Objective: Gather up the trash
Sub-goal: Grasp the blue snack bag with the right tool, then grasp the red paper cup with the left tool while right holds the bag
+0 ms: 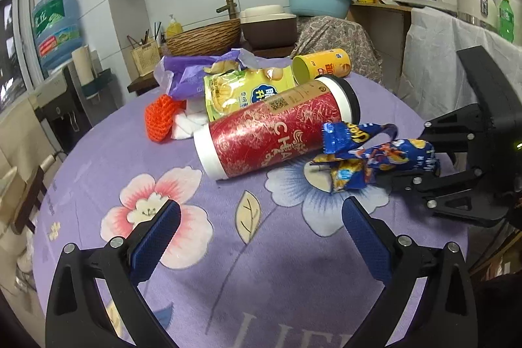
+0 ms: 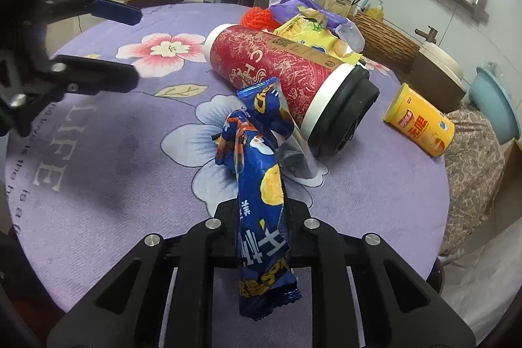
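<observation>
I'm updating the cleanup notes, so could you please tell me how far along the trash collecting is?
Nothing looks collected yet, and no bin is in view. In hand: the right gripper is shut on the blue snack wrapper. The left gripper is open and empty. Left on the table: the red cup, yellow can, green-yellow chip bag, purple bag and orange net.

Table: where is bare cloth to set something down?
Bare cloth lies near the left claw, around the pink flower and lettering. It is crowded behind the red canister: chip bag, yellow can, blue wrapper.
</observation>
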Action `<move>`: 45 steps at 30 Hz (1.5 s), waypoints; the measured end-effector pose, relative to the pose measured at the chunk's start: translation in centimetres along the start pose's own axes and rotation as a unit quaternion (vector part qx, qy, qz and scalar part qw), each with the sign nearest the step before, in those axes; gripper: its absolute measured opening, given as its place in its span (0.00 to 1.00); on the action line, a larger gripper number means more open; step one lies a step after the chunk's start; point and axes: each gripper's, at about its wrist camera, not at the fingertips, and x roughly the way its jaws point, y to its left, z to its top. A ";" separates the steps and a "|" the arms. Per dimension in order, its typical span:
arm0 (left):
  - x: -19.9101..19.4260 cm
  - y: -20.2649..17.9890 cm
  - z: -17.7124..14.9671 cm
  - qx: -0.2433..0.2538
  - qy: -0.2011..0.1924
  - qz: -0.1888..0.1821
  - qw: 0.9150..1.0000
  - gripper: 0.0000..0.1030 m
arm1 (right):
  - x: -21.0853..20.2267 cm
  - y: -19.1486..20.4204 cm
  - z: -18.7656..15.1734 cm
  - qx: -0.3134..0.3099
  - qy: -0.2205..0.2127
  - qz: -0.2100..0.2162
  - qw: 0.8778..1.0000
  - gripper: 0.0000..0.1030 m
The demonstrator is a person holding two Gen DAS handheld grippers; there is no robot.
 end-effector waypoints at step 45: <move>12.8 -8.4 7.1 0.426 0.123 -0.031 0.896 0.84 | -4.5 -5.3 -6.5 0.184 -0.033 -0.011 0.982 0.14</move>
